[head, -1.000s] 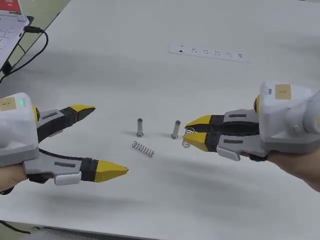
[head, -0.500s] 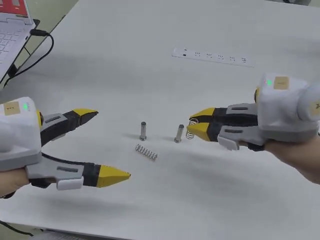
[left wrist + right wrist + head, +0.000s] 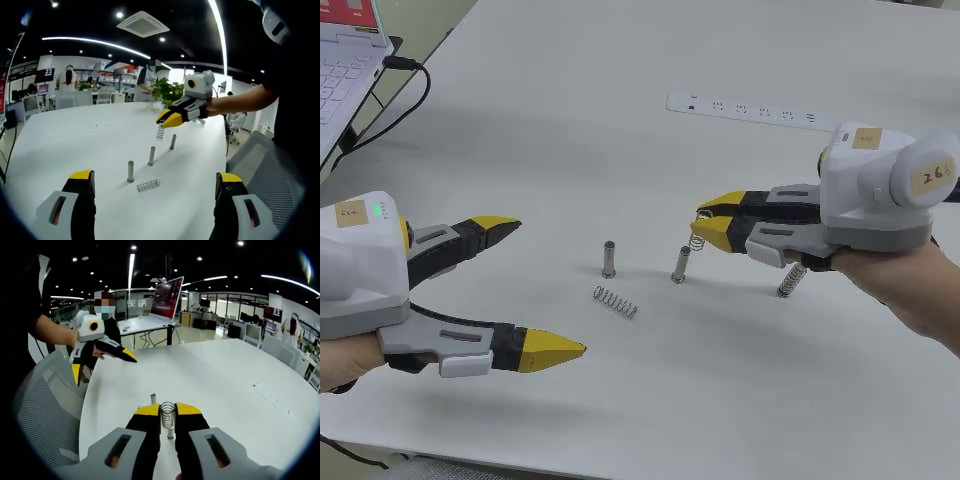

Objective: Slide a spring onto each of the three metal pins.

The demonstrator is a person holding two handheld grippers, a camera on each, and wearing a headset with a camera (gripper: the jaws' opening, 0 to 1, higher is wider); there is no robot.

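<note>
- Head view: a spring (image 3: 697,240) is being grasped at its upper coils by the right gripper (image 3: 706,222), whose jaws are clenched on it. It is being held tilted, just above the top of the middle pin (image 3: 680,264). A bare pin (image 3: 609,258) is standing upright toward the surface's left edge, with a loose spring (image 3: 615,301) lying just beside it on the near-edge side. A third pin (image 3: 790,280), under the right gripper, appears already sleeved.
- Left gripper view: the left gripper (image 3: 155,176) is being held released, jaws wide and holding nothing, near the pins but apart from them.
- Right gripper view: the held coil is being pinched upright between the jaws. Its open end is best centred over the pin tip and lowered straight, since a tilted coil is likely to snag or topple the pin.
</note>
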